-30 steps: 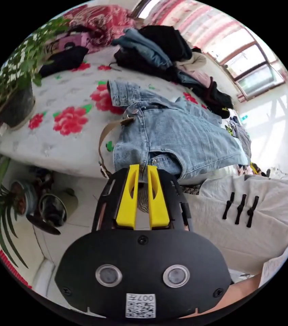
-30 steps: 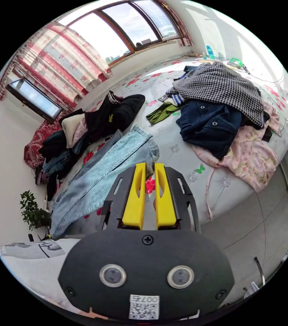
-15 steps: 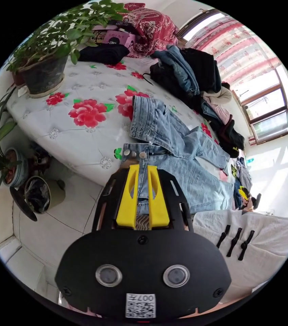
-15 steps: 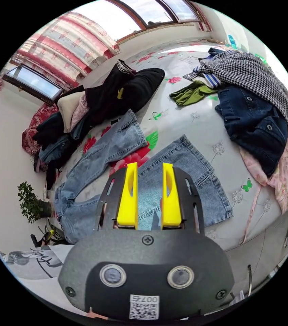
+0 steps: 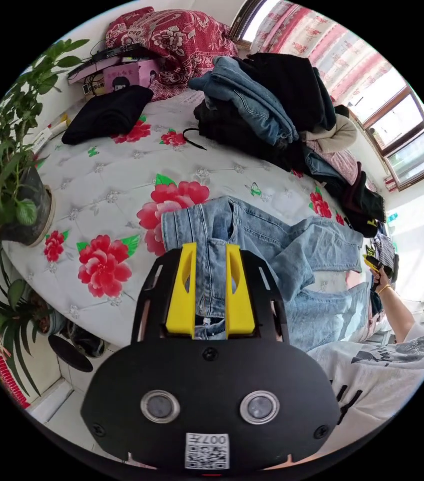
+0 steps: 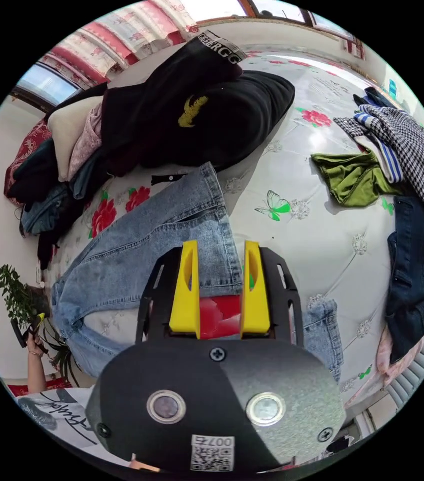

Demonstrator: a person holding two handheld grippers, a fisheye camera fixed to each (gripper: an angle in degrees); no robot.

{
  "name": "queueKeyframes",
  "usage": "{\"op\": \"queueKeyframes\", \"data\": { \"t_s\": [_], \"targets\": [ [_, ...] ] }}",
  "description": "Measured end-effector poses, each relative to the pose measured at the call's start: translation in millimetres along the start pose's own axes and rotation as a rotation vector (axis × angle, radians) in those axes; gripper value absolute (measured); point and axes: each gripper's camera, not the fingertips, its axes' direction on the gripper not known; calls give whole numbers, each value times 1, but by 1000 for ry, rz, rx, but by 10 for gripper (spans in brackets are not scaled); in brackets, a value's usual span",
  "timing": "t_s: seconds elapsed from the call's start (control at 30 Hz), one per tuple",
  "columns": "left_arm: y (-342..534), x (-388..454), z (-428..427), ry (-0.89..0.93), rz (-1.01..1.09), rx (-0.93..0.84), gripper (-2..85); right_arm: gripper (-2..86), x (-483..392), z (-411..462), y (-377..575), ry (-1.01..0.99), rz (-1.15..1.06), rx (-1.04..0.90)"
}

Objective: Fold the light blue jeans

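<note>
Light blue jeans (image 5: 272, 250): one pair, two legs splayed on bed (image 5: 121, 175).

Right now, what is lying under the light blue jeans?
The light blue jeans lie on a white quilted bedcover printed with red flowers. What pattern lies beneath the denim itself is covered.

Your jeans (image 5: 272, 250) lie spread on the bed (image 5: 96, 185); clothes pile (image 5: 272, 105) behind them, potted plant (image 5: 6, 165) at the bed's edge.
</note>
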Motion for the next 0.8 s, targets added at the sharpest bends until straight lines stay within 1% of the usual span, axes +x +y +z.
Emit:
{"op": "queueKeyframes", "data": {
  "t_s": [0.13, 0.17, 0.23, 0.27, 0.3, 0.33, 0.37, 0.4, 0.43, 0.47, 0.5, 0.53, 0.57, 0.6, 0.67, 0.73, 0.8],
  "targets": [
    [-58, 7, 47, -33, 43, 8, 111, 78, -16, 34, -27, 10, 23, -69],
    [-76, 11, 64, -42, 70, 23, 117, 72, -24, 39, -32, 75, 45, -56],
    [-103, 15, 96, -66, 80, -4, 125, 56, -40, 49, -36, 138, 12, -52],
    [-118, 18, 125, -62, 88, -62, 116, 42, -51, 55, -38, 201, -33, -65],
    [-129, 23, 161, -80, 102, -170, 99, 29, -62, 59, -39, 229, -103, -91],
    [-132, 26, 178, -113, 110, -222, 87, 22, -66, 61, -40, 218, -134, -104],
    [-134, 35, 199, -161, 147, -260, 55, 15, -71, 60, -42, 232, -157, -108],
    [-136, 42, 203, -136, 189, -254, 17, 9, -73, 51, -43, 249, -181, -77],
    [-137, 42, 203, -132, 177, -259, 12, 8, -74, 44, -43, 252, -194, -50],
    [-138, 42, 198, -128, 178, -260, 2, 5, -74, 23, -43, 262, -199, 23],
    [-134, 42, 180, -132, 195, -204, -1, 4, -73, -3, -41, 283, -191, 114],
    [-131, 40, 167, -128, 195, -162, -3, 3, -72, -17, -39, 302, -185, 161],
    [-121, 35, 140, -35, 186, -67, -2, 3, -70, -42, -34, 283, -208, 231],
    [-109, 31, 117, 10, 152, 20, 0, 5, -71, -61, -28, 275, -222, 304],
    [-96, 29, 102, -1, 113, 99, 11, 9, -73, -71, -26, 318, -221, 347],
    [-96, 24, 112, 23, 66, 119, 32, 17, -69, -63, -32, 267, -176, 350],
    [-106, 15, 149, 32, 5, 61, 52, 32, -52, -27, -46, 223, -2, 284]
  ]
}}
